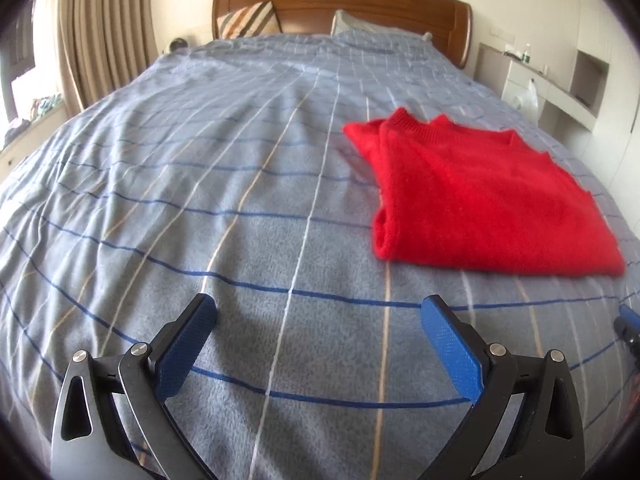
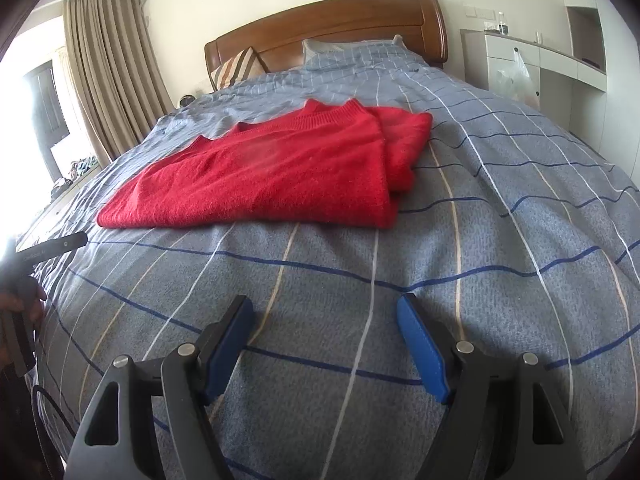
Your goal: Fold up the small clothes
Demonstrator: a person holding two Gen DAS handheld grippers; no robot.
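Red fuzzy knit sweater [image 1: 472, 196], already folded into thick rectangle, lies flat on blue-grey checked bed cover [image 1: 240, 200], toward wooden headboard [image 1: 340, 4] from both claws, well apart from each.

Left claw [image 1: 318, 326]: spread wide, nothing between fingers. Right claw [image 2: 326, 326]: spread, empty, hovering over bare cover.

Handling judgement: light, soft, floppy; fuzzy knit grips well but stretches and slumps. Layers likely to slide apart if lifted by one corner. Best hold: pinch all layers at near folded edge, one claw per corner.
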